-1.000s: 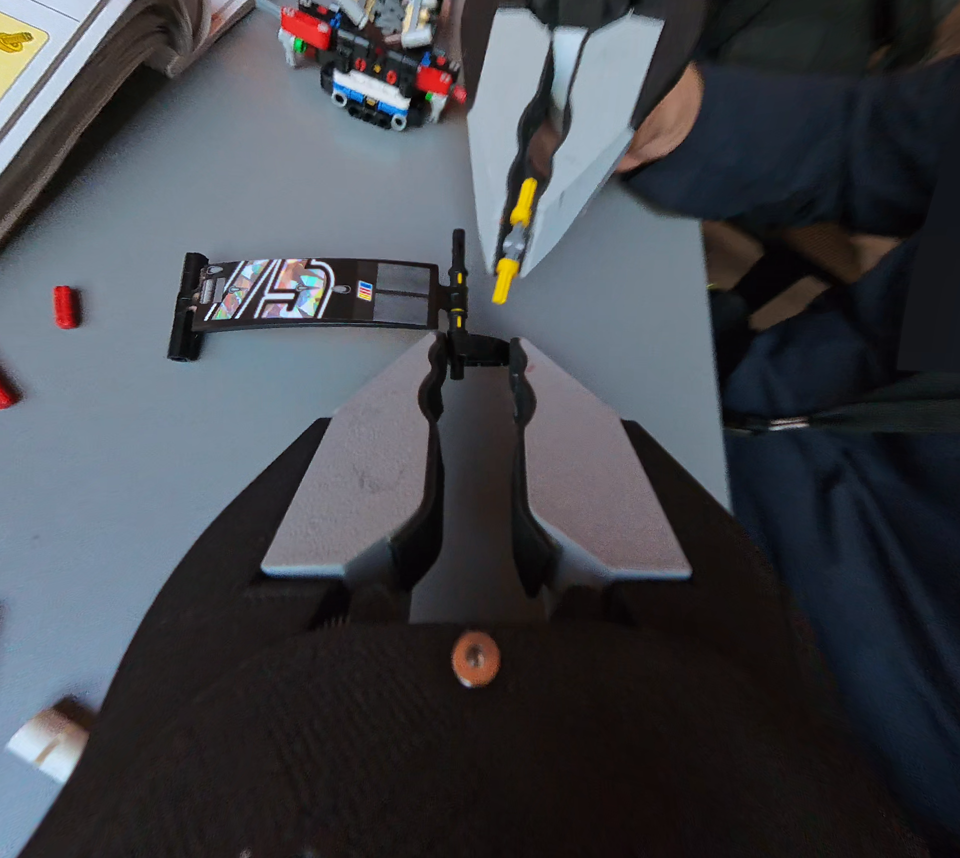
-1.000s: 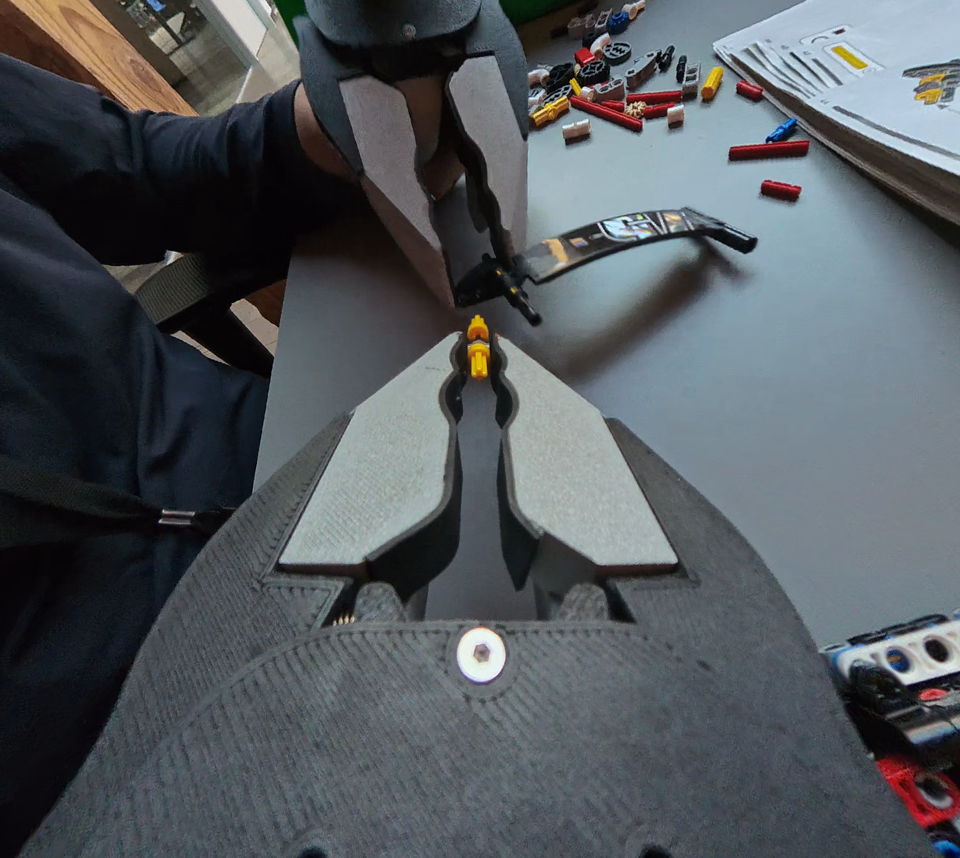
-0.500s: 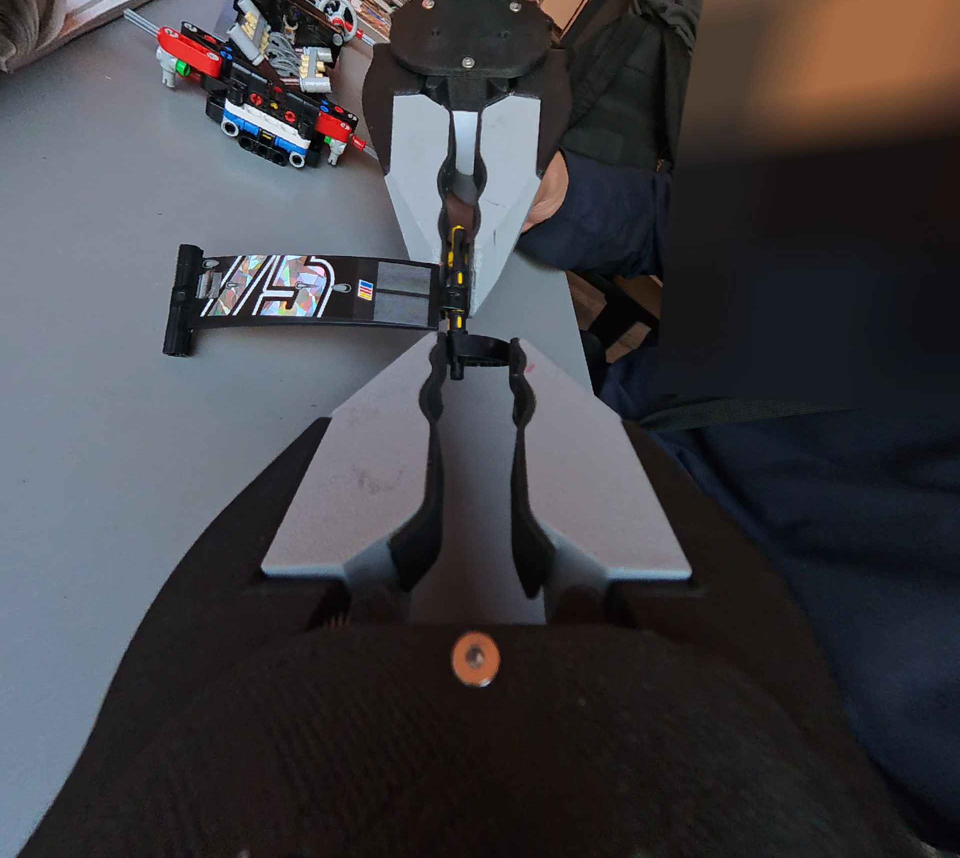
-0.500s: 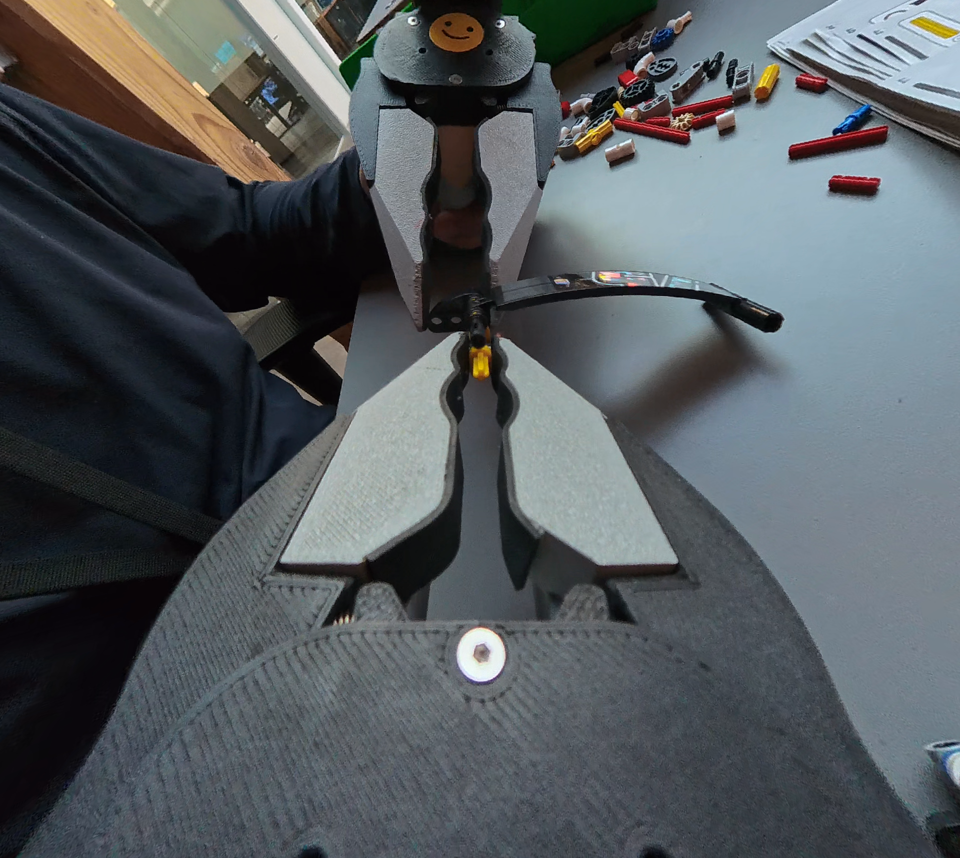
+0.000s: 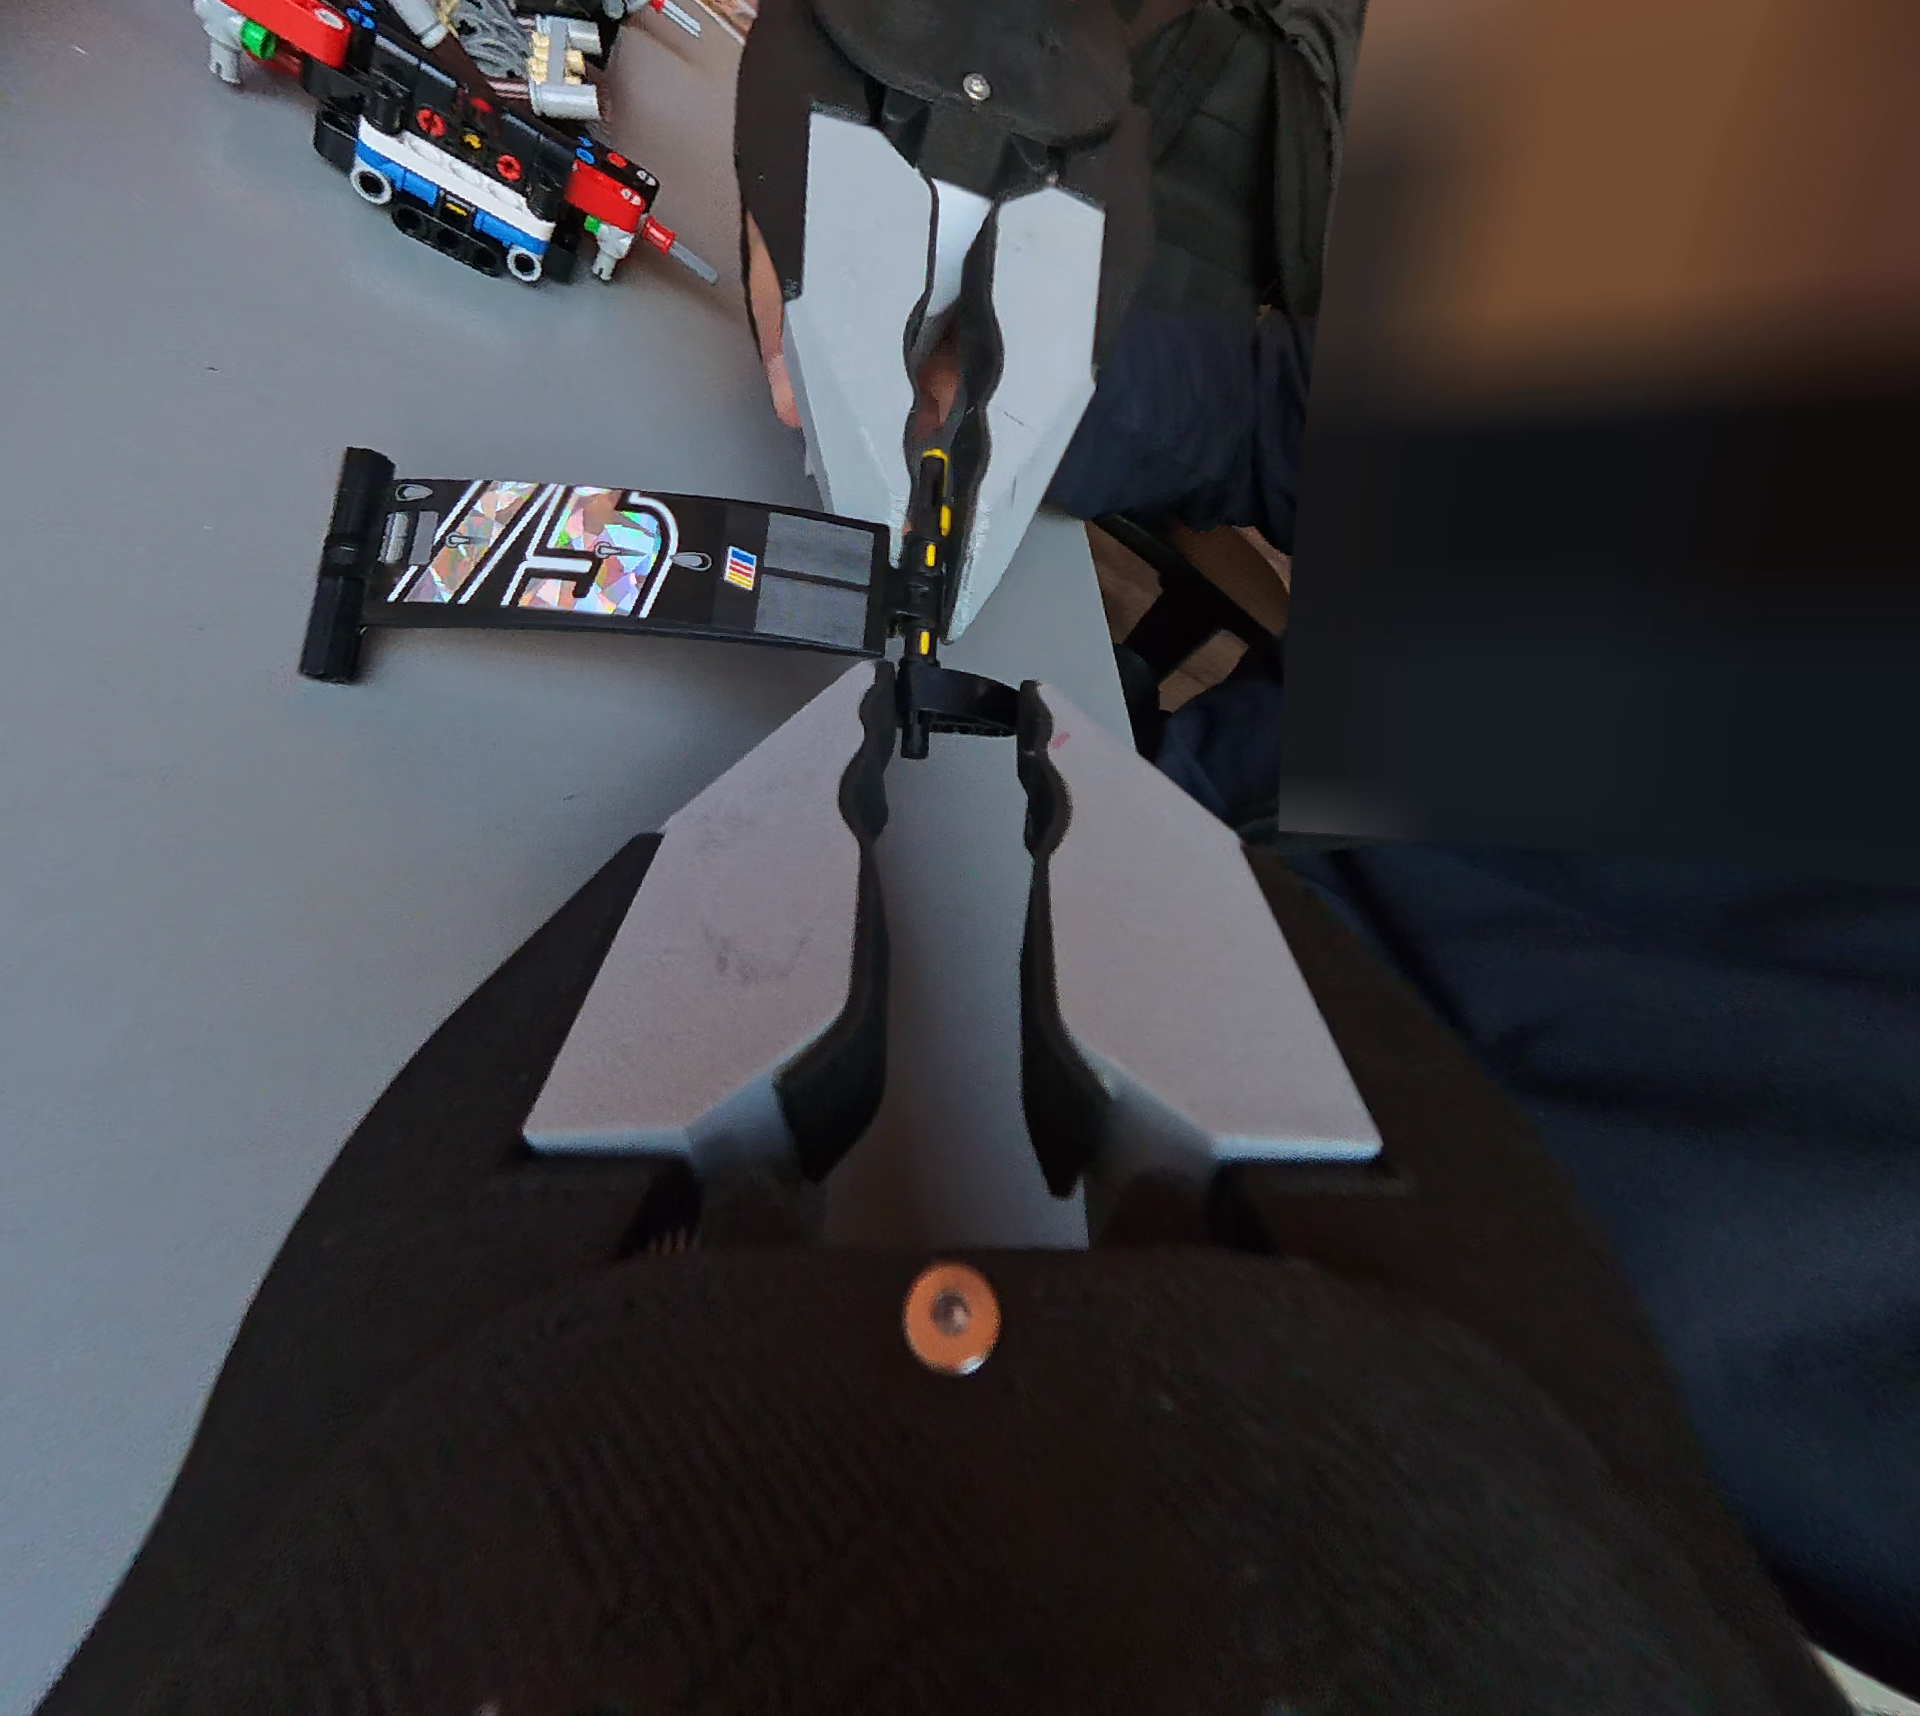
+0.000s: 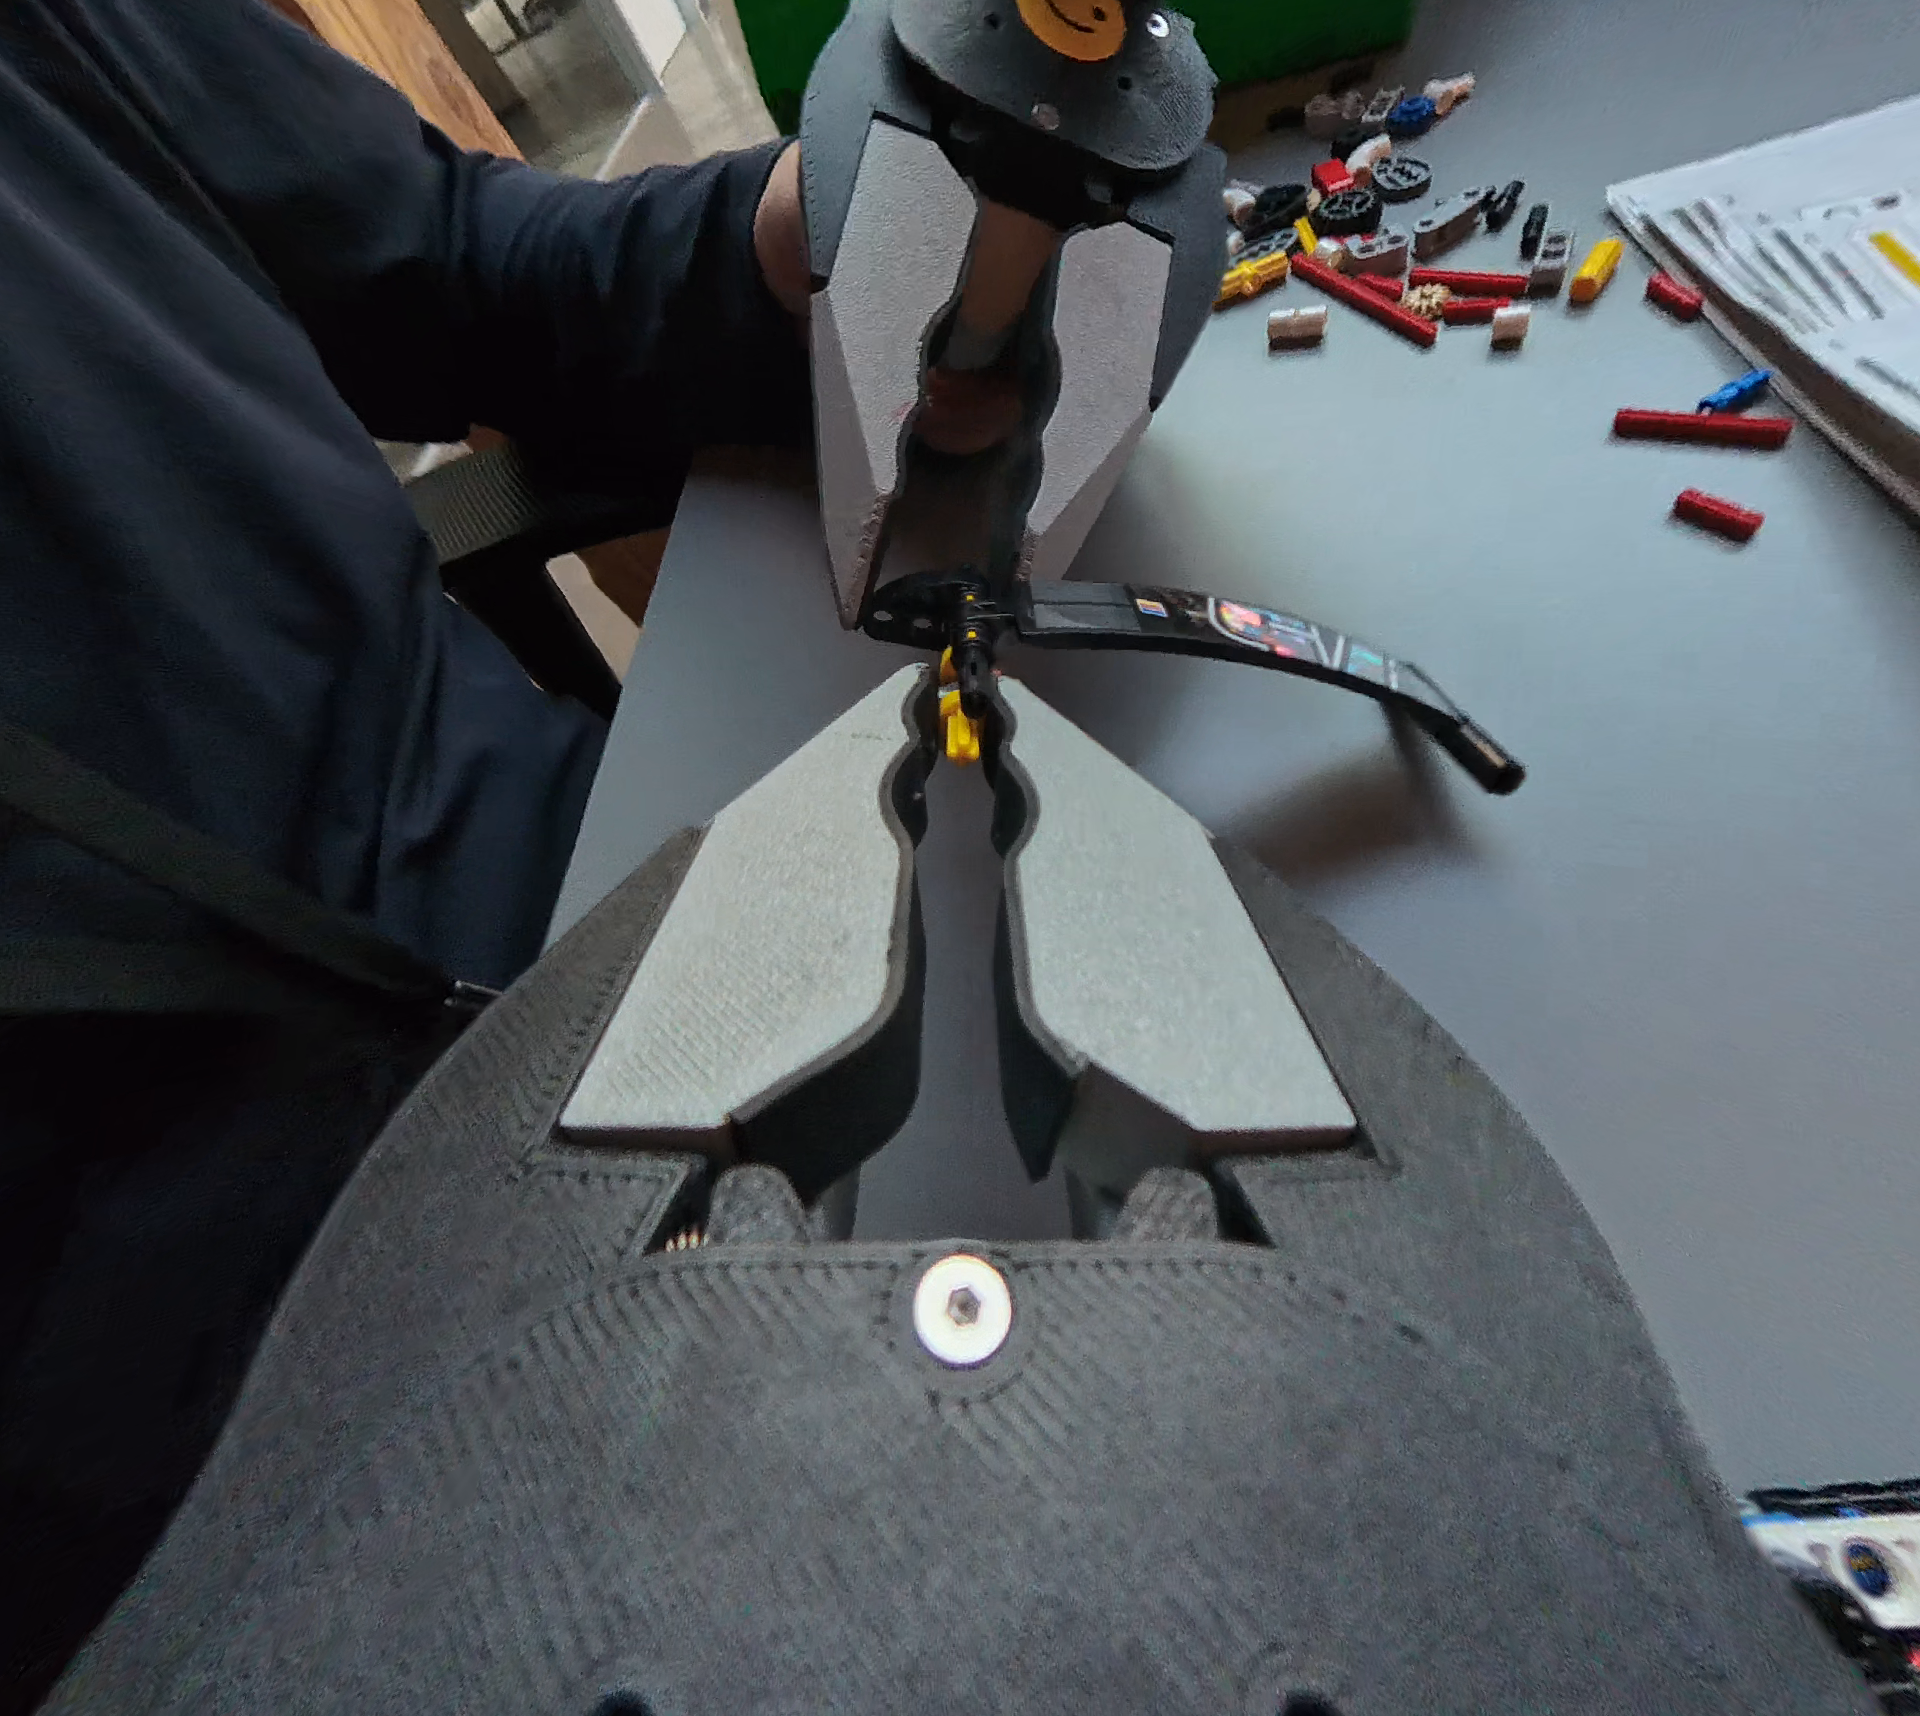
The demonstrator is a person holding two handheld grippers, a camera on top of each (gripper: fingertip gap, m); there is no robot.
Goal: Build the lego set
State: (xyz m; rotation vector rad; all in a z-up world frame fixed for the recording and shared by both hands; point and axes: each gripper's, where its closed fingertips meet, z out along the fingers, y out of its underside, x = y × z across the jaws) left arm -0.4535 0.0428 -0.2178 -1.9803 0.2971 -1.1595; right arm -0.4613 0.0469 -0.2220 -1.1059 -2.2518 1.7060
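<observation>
left gripper (image 5: 951,710): clamped on black plastic end bracket (image 5: 966,698) of long black stickered panel (image 5: 582,560) | right gripper (image 6: 961,721): pinching small yellow plastic pin (image 6: 956,726) at bracket | grey table (image 5: 260,835)

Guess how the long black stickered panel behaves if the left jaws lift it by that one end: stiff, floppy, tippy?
Probably stiff: the black stickered panel keeps its curved arc, held only at one end by the left gripper. Likely light: thin plastic, the far crossbar the only bulk. It may pivot at the pin joint where the right gripper holds a yellow pin.
</observation>
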